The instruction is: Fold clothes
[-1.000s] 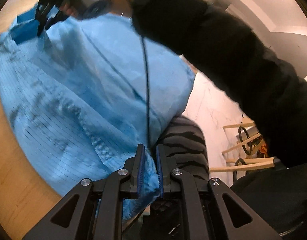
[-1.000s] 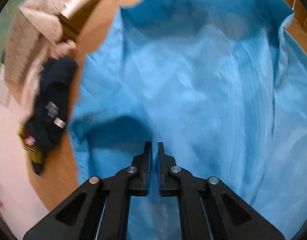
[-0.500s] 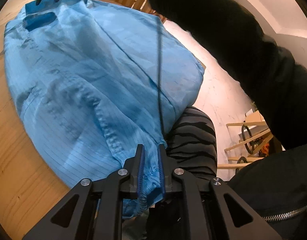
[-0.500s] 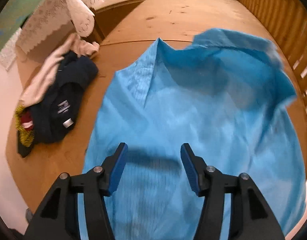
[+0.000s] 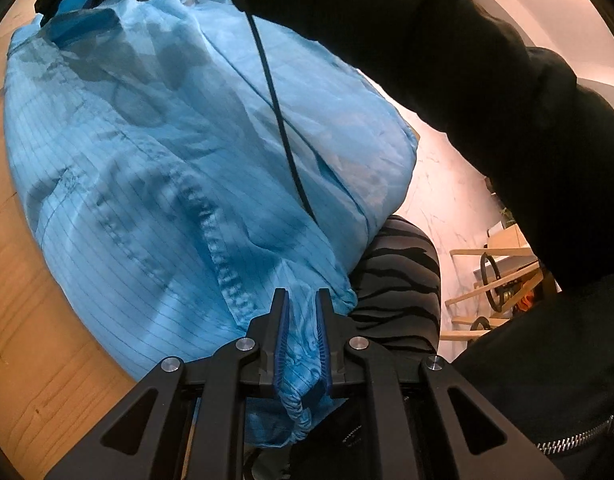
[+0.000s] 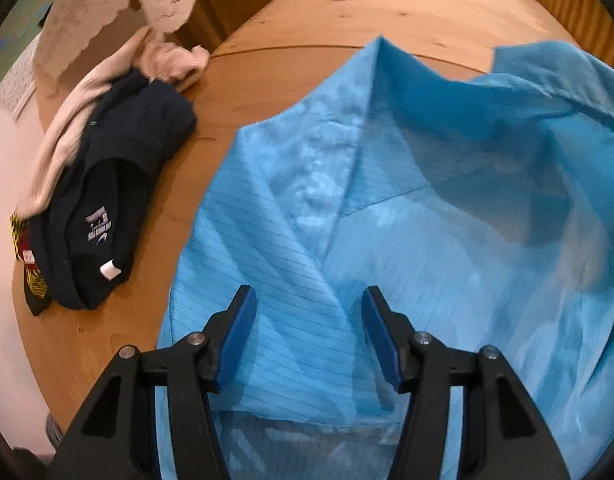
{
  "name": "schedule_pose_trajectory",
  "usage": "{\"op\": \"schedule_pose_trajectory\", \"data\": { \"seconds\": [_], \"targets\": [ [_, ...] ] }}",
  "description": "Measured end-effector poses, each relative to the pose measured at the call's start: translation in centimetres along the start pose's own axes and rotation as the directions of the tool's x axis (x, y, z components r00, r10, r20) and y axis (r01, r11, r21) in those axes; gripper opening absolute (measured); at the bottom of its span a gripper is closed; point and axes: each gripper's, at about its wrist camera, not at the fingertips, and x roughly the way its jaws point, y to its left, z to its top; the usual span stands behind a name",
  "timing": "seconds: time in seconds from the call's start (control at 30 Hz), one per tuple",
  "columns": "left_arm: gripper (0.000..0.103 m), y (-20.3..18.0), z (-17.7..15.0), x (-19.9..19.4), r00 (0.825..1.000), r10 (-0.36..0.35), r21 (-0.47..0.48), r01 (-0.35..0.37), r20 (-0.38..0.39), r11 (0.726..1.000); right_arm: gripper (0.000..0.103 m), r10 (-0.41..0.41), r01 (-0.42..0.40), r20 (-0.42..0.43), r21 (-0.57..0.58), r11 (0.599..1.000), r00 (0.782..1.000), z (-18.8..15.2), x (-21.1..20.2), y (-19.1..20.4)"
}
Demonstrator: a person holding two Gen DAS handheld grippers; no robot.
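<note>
Since a second ago, right gripper [image 6: 309,330] fingers have released, standing half open above the thin blue pinstriped shirt [image 6: 407,240] spread on the wooden tabletop [image 6: 387,12]; left gripper [image 5: 301,344] pinches its hem. Spreading step; next needs a fresh grasp.

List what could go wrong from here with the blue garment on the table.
1. The left gripper pinches only a bunched corner of the blue garment at the table edge; it could slip out and slide off.
2. The right gripper is open over the cloth; closing here could drag in extra layers and crease the fold.
3. The black cable lying across the garment could snag it.
</note>
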Motion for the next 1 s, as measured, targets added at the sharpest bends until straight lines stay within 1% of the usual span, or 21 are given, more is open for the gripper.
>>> {"op": "schedule_pose_trajectory", "data": {
  "seconds": [0.03,0.07,0.1,0.27,0.37,0.47,0.53,0.6,0.67,0.77,0.8,0.83,0.9,0.97,1.0],
  "targets": [
    [0.013,0.0,0.0,0.0,1.0,0.001,-0.001,-0.001,0.0,1.0,0.05,0.012,-0.012,0.0,-0.003,1.0,1.0,-0.1,0.0,0.1],
    [0.013,0.1,0.0,-0.1,1.0,0.001,-0.001,-0.001,0.0,1.0,0.019,0.024,-0.024,0.0,-0.006,1.0,1.0,-0.2,0.0,0.1],
    [0.012,0.1,-0.1,-0.1,1.0,0.002,-0.002,-0.002,0.0,1.0,0.004,0.031,-0.031,0.003,-0.006,0.999,1.0,-0.4,-0.2,0.2],
    [0.011,-0.1,-0.1,-0.1,1.0,0.003,0.006,-0.003,-0.002,1.0,0.003,0.068,-0.067,0.019,-0.002,0.998,0.998,-1.2,-1.4,0.4],
    [0.011,-0.5,-0.2,-0.1,1.0,0.003,0.018,-0.002,-0.003,1.0,0.003,0.091,-0.094,0.086,0.03,0.995,0.992,-1.7,-4.4,-0.7],
    [0.011,-0.7,-0.1,0.1,1.0,-0.002,0.029,0.002,-0.009,1.0,0.002,0.113,-0.123,0.154,0.06,0.991,0.982,-2.2,-7.4,-1.8],
    [0.012,-0.7,-0.1,0.3,1.0,-0.004,0.032,0.005,-0.019,0.999,0.002,0.058,-0.077,0.157,0.122,0.99,0.986,-2.6,-7.6,-4.1],
    [0.012,-0.7,-0.1,0.5,1.0,-0.005,0.03,0.006,-0.025,1.0,0.002,-0.035,0.014,0.103,0.199,0.98,0.994,-3.2,-6.5,-6.5],
    [0.012,-0.7,-0.1,0.6,1.0,-0.007,0.031,0.008,-0.029,0.999,0.002,-0.083,0.069,0.051,0.229,0.971,0.995,-4.0,-4.7,-8.1],
    [0.012,-0.5,-0.1,0.5,0.999,-0.005,0.031,0.006,-0.036,1.0,0.002,-0.1,0.095,0.014,0.23,0.968,0.995,-4.4,-3.1,-8.5],
    [0.012,-0.5,-0.1,0.5,0.999,-0.002,0.032,0.004,-0.038,0.999,0.003,-0.11,0.11,-0.016,0.235,0.966,0.994,-4.2,-2.8,-8.4],
    [0.013,-0.5,0.0,0.2,0.999,0.001,0.036,0.001,-0.035,0.999,0.004,-0.145,0.149,-0.036,0.227,0.962,0.989,-3.9,-2.8,-8.1],
    [0.013,-0.5,0.3,-0.5,1.0,0.008,0.044,-0.007,-0.027,0.999,0.007,-0.206,0.207,-0.025,0.173,0.963,0.978,-3.2,-3.2,-7.1],
    [0.013,-0.2,1.1,-2.1,1.0,0.03,0.057,-0.03,0.007,0.998,0.01,-0.207,0.199,0.049,0.137,0.97,0.977,-2.4,-4.2,-6.1],
    [0.013,0.0,1.5,-2.9,0.999,0.04,0.063,-0.042,0.025,0.997,0.01,-0.178,0.165,0.083,0.14,0.976,0.981,-2.0,-4.5,-6.0]
  ]
}}
